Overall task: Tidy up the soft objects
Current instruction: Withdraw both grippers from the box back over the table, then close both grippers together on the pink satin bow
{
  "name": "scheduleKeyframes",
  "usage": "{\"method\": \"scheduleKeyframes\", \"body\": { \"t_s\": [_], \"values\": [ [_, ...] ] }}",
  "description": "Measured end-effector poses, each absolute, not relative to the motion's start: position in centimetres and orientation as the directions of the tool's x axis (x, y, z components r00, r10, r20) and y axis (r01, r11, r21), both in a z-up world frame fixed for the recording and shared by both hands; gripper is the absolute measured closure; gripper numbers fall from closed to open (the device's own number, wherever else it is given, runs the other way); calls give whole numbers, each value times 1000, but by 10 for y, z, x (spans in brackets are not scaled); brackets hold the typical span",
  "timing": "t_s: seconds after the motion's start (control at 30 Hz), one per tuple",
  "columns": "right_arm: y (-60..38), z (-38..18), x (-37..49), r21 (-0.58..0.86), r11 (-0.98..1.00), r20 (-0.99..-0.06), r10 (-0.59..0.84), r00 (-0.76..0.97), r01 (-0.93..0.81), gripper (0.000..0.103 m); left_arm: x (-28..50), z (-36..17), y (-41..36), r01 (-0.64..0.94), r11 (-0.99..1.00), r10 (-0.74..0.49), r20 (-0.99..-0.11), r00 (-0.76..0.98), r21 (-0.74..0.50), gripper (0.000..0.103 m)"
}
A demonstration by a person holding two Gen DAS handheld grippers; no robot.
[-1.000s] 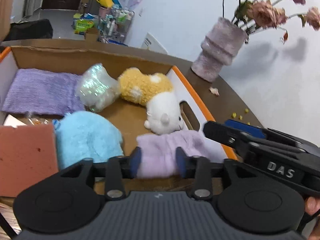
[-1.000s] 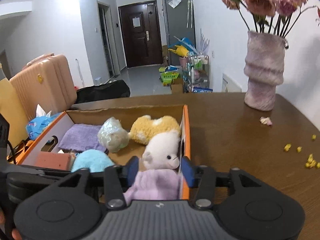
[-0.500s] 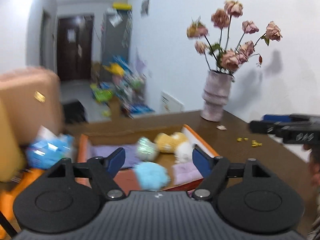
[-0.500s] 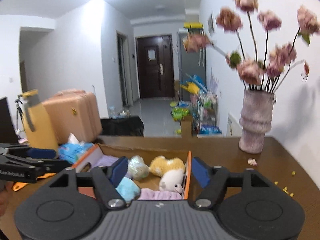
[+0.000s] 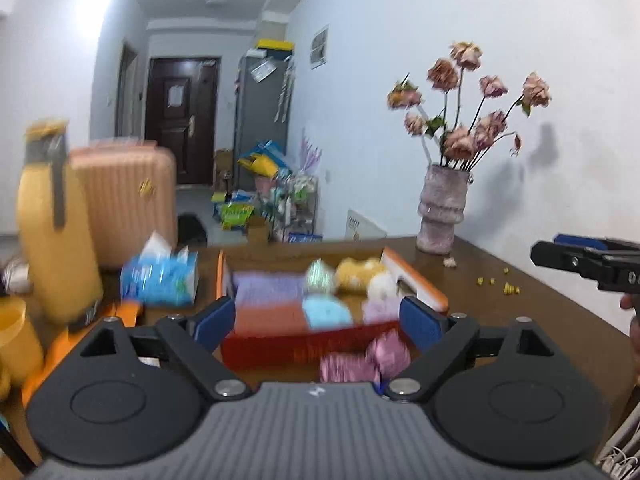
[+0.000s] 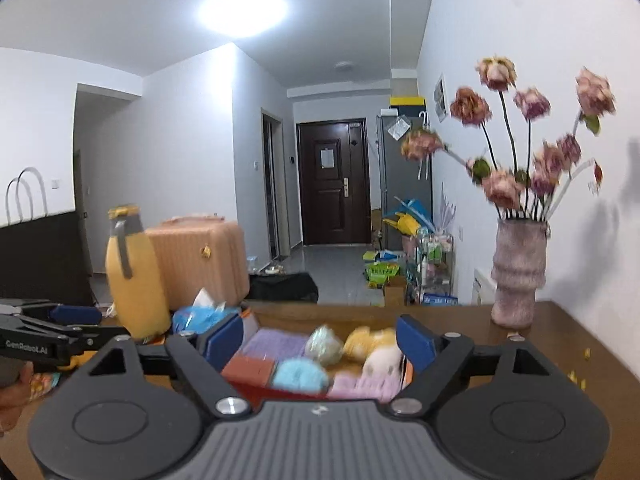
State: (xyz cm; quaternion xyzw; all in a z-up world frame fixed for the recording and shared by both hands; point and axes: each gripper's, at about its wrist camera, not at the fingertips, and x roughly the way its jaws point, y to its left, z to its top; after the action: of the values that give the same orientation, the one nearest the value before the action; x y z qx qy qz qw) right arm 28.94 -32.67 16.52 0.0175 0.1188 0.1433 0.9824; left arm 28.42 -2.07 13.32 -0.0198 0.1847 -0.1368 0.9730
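Well back from box rim (image 5: 416, 280), both claws (image 5: 318, 322) (image 6: 318, 340) empty.

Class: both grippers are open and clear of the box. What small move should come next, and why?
Probably lower the left gripper toward the pink fluffy item lying on the table in front of the cardboard box. It appears to be the one soft thing outside the box, and the open jaws hold nothing.

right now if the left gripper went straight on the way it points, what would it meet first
Probably the pink fluffy items on the table just ahead of the open left gripper, then the near wall of the box. Blur makes depth uncertain.
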Motion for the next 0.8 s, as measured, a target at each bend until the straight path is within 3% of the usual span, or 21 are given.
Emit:
{"method": "scheduleKeyframes", "body": {
  "t_s": [0.17, 0.33, 0.53, 0.67, 0.8],
  "values": [
    [-319, 105, 250, 91, 959, -304, 284, 909, -269, 17, 255, 77, -12, 240, 953, -300, -453, 839, -186, 12],
    [-323, 65, 239, 197, 944, -391, 324, 861, -266, 17, 258, 54, -10, 237, 945, -320, -505, 802, -224, 12],
    [-326, 58, 264, 214, 947, -407, 308, 860, -238, 18, 294, 46, -23, 245, 939, -338, -516, 787, -242, 14],
    [-324, 55, 305, 231, 946, -436, 312, 844, -230, 21, 339, 37, -42, 264, 939, -344, -547, 763, -223, 23],
    [-313, 52, 355, 230, 939, -442, 336, 832, -257, 26, 391, 24, -55, 265, 930, -364, -551, 751, -253, 24]
  ]
}}
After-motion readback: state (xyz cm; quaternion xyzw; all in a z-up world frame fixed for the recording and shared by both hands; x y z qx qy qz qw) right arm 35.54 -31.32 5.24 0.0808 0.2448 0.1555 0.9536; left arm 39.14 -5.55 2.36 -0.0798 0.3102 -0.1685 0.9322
